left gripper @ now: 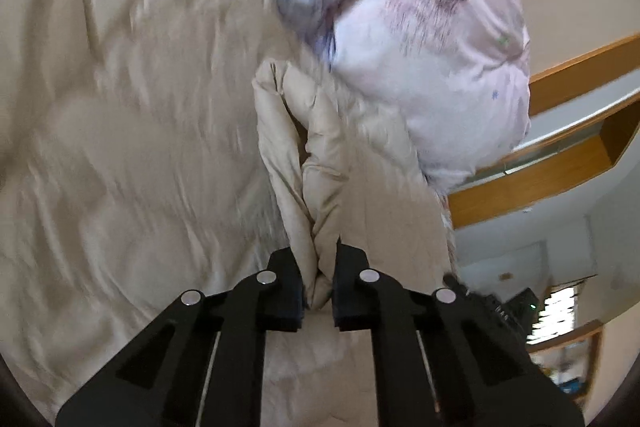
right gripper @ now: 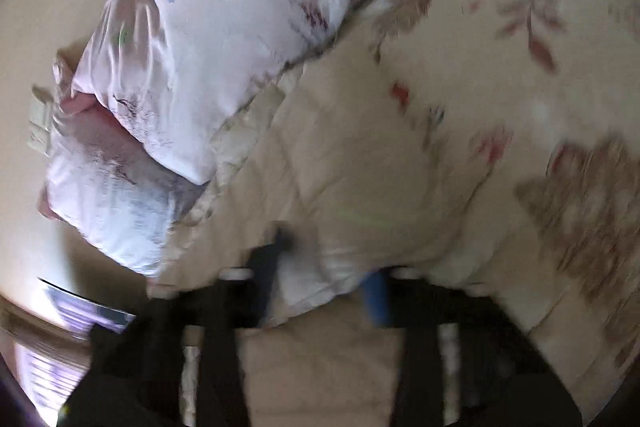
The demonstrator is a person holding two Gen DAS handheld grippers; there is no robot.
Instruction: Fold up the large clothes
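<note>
left tongs (left gripper: 318, 291): clenched on a bunched beige quilt (left gripper: 140, 147) edge
right tongs (right gripper: 320, 291): blurred, fabric between the fingers, grip unclear
quilt: spread on bed beside pink pillows (left gripper: 432, 67)
tip: keep both corners level and taut

The right wrist view is smeared by motion blur: the right gripper (right gripper: 320, 291) shows only as dark streaks, and fabric of the beige quilt (right gripper: 360, 155) covers its fingertips, so how the jaws stand cannot be told. In the left wrist view the pink pillow (left gripper: 432, 67) is cut off by the top edge.
</note>
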